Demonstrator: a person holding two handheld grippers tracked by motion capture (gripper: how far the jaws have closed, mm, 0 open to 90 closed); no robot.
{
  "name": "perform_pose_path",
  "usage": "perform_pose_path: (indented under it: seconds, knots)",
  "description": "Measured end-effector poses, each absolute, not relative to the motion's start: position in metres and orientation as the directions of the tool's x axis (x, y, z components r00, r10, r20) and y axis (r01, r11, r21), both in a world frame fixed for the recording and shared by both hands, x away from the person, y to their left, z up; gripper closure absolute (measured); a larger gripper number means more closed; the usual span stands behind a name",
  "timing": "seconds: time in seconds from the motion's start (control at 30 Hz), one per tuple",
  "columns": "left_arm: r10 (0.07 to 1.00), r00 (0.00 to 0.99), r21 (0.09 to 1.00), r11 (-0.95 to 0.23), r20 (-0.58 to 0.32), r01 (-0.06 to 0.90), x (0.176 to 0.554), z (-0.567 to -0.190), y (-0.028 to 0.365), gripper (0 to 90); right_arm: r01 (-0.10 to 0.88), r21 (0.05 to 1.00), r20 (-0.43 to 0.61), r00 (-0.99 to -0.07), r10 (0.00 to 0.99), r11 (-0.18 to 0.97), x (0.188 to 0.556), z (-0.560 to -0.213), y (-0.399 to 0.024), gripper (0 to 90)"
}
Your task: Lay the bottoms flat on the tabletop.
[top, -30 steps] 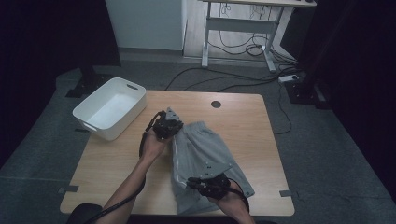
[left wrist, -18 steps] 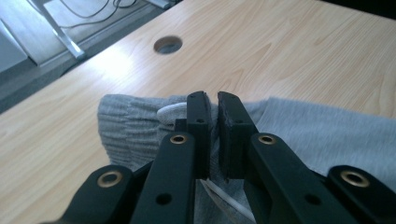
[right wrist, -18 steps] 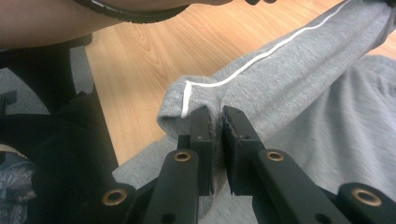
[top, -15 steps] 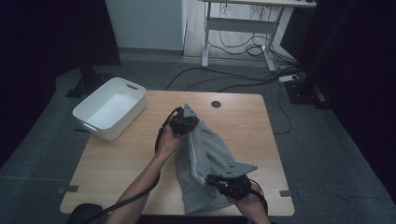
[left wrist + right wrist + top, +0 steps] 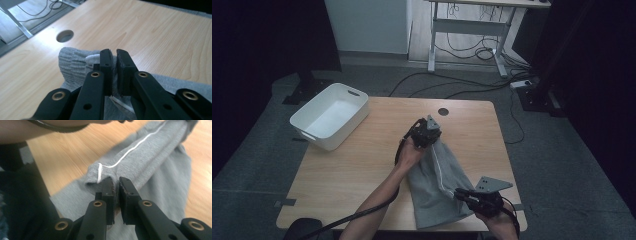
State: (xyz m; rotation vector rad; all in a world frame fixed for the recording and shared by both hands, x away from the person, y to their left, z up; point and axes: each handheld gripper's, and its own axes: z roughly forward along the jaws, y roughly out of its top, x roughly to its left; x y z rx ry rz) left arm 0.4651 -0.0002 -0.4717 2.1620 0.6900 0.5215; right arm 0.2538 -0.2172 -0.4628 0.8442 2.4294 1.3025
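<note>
On the wooden worktop (image 5: 362, 165), right of centre: grey garment (image 5: 437, 190) held at two ends by both grippers.

The left gripper (image 5: 428, 134) pinches the far end of the garment, its jaws pressed together on ribbed grey fabric, as the left gripper view (image 5: 113, 72) confirms. The right gripper (image 5: 469, 197) pinches the near end close to the worktop's near edge; in the right gripper view (image 5: 116, 195) the fabric sits clamped between the jaws. A white stripe (image 5: 130, 150) runs along the raised fold between the two grips, and the rest of the garment lies on the worktop. A white bin (image 5: 330, 116) stands at the far left corner, well apart. A round cable hole (image 5: 443, 111) lies just beyond the left gripper.
</note>
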Motion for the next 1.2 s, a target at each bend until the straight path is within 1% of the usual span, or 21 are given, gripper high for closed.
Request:
perform_pose_path:
  seconds: [0.3,0.4,0.6,0.67,0.73,0.8,0.87,0.9,0.93,1.07,1.2]
  knots:
    - [0.623,0.772,0.771,-0.550,0.123,0.321,0.470,-0.503,-0.012,82.6,0.445,0.767,0.046,-0.757,0.652,0.462,0.259,-0.495,-0.235,83.2]
    - [0.621,0.773,0.765,-0.558,0.128,0.321,0.470,-0.508,-0.015,82.2,0.464,0.756,0.056,-0.750,0.659,0.463,0.261,-0.504,-0.240,83.6]
    - [0.616,0.781,0.761,-0.554,0.102,0.337,0.474,-0.516,-0.017,79.6,0.510,0.723,0.082,-0.733,0.675,0.466,0.263,-0.519,-0.247,85.6]
    - [0.620,0.781,0.772,-0.532,0.076,0.347,0.475,-0.516,-0.016,71.0,0.516,0.721,0.087,-0.730,0.678,0.463,0.263,-0.521,-0.250,85.7]
    - [0.618,0.783,0.780,-0.522,0.067,0.344,0.475,-0.513,-0.014,59.0,0.519,0.722,0.089,-0.725,0.683,0.458,0.262,-0.522,-0.252,85.0]
    - [0.621,0.778,0.785,-0.526,0.094,0.326,0.472,-0.509,-0.014,47.9,0.518,0.728,0.090,-0.722,0.686,0.450,0.261,-0.520,-0.253,81.2]
    - [0.620,0.779,0.795,-0.516,0.089,0.320,0.470,-0.503,-0.010,38.4,0.512,0.736,0.084,-0.719,0.690,0.443,0.260,-0.515,-0.254,78.0]
    - [0.620,0.780,0.797,-0.512,0.085,0.320,0.469,-0.501,-0.008,33.2,0.508,0.741,0.082,-0.718,0.692,0.440,0.260,-0.512,-0.255,73.6]
    - [0.620,0.780,0.802,-0.506,0.081,0.319,0.467,-0.498,-0.005,30.0,0.505,0.746,0.081,-0.714,0.695,0.433,0.260,-0.509,-0.255,70.7]
    - [0.621,0.782,0.802,-0.493,0.052,0.338,0.457,-0.487,0.008,16.3,0.492,0.761,0.071,-0.711,0.700,0.423,0.261,-0.495,-0.253,64.1]
    - [0.610,0.792,0.802,-0.488,0.031,0.345,0.443,-0.483,0.027,13.1,0.475,0.768,0.076,-0.733,0.676,0.429,0.265,-0.487,-0.240,62.2]
